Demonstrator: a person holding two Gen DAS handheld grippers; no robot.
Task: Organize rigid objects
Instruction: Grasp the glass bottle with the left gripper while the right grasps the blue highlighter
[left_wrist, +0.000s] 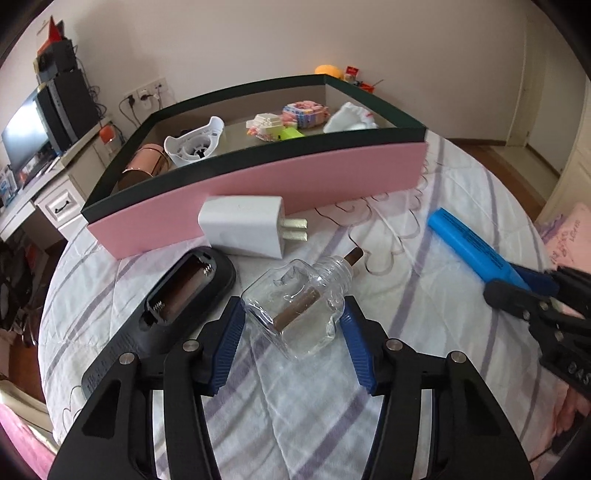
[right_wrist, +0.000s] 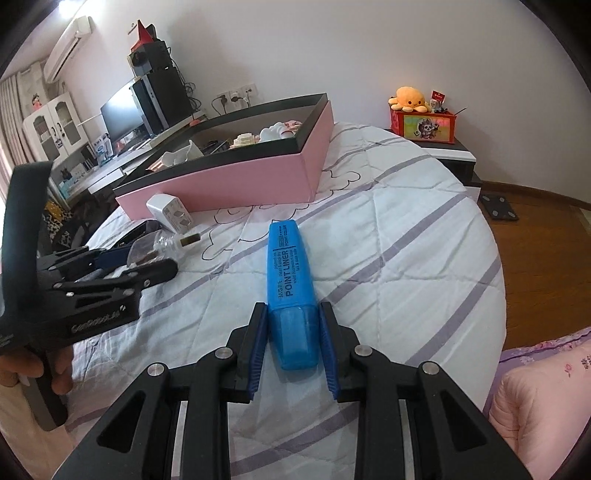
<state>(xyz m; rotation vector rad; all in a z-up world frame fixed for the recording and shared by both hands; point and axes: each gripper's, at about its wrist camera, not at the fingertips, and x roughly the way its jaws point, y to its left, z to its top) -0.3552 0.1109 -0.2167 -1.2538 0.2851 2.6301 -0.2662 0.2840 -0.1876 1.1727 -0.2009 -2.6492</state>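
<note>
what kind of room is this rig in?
Most likely a bedroom at home: the work surface is a quilted bedspread, a pink pillow lies at its edge, and a desk with a monitor stands by the wall.

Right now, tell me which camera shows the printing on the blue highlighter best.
The right wrist view. There the blue highlighter lies lengthwise in the centre, label up, its cap end between the right gripper pads, and POINT LINER reads clearly. The left wrist view shows it only at the right edge, slanted, its print too small to read.

Clear glass bottle (left_wrist: 295, 306) and blue highlighter (right_wrist: 291, 280) — flat on bedspread
</note>
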